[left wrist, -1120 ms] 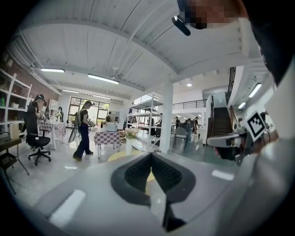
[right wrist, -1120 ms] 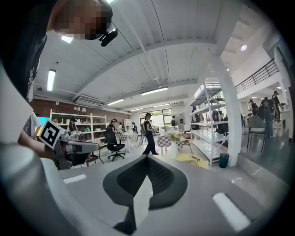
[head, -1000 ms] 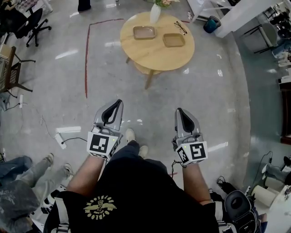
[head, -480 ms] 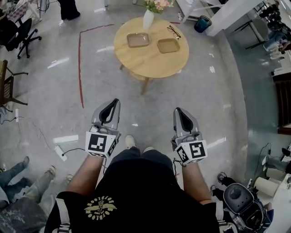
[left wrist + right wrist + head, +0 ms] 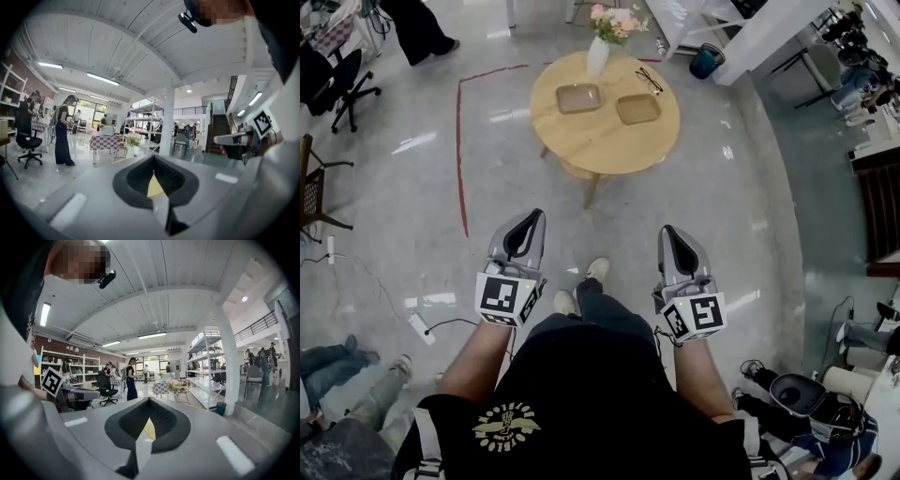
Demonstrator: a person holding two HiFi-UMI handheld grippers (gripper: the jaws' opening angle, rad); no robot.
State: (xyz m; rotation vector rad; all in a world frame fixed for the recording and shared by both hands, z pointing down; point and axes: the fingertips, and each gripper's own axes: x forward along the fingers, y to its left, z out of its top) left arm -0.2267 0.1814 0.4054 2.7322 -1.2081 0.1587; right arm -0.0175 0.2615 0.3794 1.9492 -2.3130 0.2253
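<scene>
Both grippers are held out in front of the person's body, above the grey floor. My left gripper [image 5: 535, 217] is shut with nothing in it, its jaws meeting at the tip [image 5: 153, 157]. My right gripper [image 5: 667, 231] is shut too and holds nothing [image 5: 149, 401]. Ahead stands a round wooden table [image 5: 605, 141], well apart from both grippers. On it lie two shallow brown trays [image 5: 578, 97] [image 5: 637, 109], a white vase of flowers [image 5: 598, 53] and a pair of glasses [image 5: 643, 80]. The other gripper shows at the side of each gripper view.
A red line [image 5: 459, 159] is taped on the floor left of the table. A bystander [image 5: 417, 28] and an office chair [image 5: 333, 80] are at the far left. A blue bin [image 5: 706, 61] and white shelving stand beyond the table. A power strip [image 5: 420, 325] lies lower left.
The person has stepped forward, so the table sits nearer and the vase has come fully into view. The bystander at the back has walked left. Both grippers stay shut.
</scene>
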